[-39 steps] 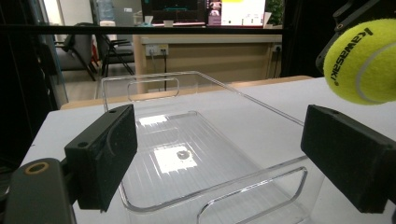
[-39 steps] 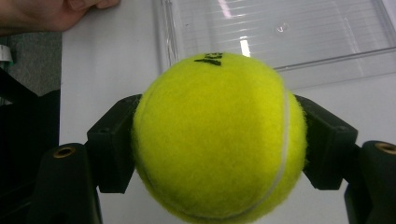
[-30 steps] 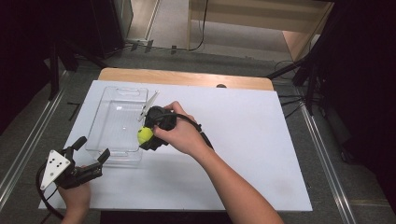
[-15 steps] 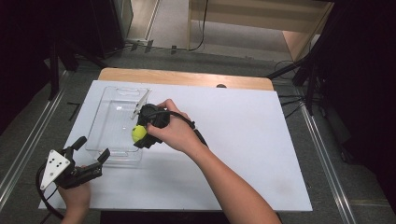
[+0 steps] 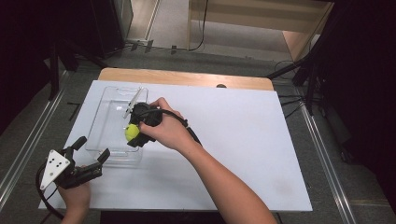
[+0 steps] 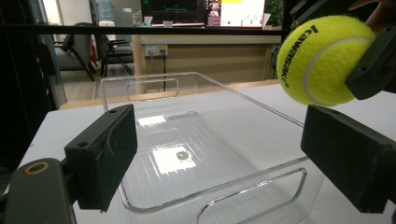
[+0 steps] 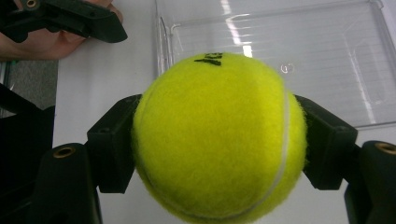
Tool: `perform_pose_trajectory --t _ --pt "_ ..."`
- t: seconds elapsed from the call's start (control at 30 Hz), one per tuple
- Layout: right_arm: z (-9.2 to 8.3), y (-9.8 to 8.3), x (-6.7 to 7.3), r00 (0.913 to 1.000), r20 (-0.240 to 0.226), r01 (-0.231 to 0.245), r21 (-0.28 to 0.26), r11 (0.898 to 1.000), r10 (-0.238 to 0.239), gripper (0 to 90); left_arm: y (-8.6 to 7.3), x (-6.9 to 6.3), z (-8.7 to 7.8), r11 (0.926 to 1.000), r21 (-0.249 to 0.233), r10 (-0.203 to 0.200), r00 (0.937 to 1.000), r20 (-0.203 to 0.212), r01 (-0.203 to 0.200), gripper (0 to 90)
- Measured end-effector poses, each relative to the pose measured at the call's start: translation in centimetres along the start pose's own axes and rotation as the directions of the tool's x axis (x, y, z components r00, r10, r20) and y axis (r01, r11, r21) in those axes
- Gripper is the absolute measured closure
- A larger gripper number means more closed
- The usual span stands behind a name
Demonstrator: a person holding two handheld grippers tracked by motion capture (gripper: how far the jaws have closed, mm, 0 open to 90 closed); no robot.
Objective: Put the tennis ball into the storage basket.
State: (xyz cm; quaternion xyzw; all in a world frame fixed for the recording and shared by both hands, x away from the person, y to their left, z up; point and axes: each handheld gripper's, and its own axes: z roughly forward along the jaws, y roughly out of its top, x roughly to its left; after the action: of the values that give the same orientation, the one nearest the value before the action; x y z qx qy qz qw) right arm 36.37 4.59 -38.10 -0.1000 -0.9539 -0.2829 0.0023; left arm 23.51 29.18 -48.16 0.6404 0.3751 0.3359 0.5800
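At the near left table (image 5: pixel 243 140) corner, the left tongs (image 5: pixel 91 156) are waiting spread and empty, facing the clear tray (image 5: pixel 109 114); beyond them, the right tongs (image 5: pixel 134 133) are pinching a tennis ball (image 5: pixel 132 132) over the tray's near right part, the floor lying directly beneath.

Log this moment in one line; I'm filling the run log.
right gripper: shut on tennis ball, above clear bin | left gripper: open, idle beside bin
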Motion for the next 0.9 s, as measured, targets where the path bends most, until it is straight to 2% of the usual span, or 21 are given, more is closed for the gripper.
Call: perform_pose_trajectory --t 0.27,0.9 --pt "0.6 0.7 -0.1 1.0 0.0 0.003 0.008 1.0 -0.003 23.7 0.0 0.0 0.0 1.0 -0.001 -0.001 1.0 0.002 0.001 11.3" --pt "2.3 1.4 -1.3 0.9999 0.013 -0.007 0.019 1.0 0.007 23.7 0.0 0.1 0.0 1.0 0.003 0.001 1.0 0.002 -0.001 11.3"
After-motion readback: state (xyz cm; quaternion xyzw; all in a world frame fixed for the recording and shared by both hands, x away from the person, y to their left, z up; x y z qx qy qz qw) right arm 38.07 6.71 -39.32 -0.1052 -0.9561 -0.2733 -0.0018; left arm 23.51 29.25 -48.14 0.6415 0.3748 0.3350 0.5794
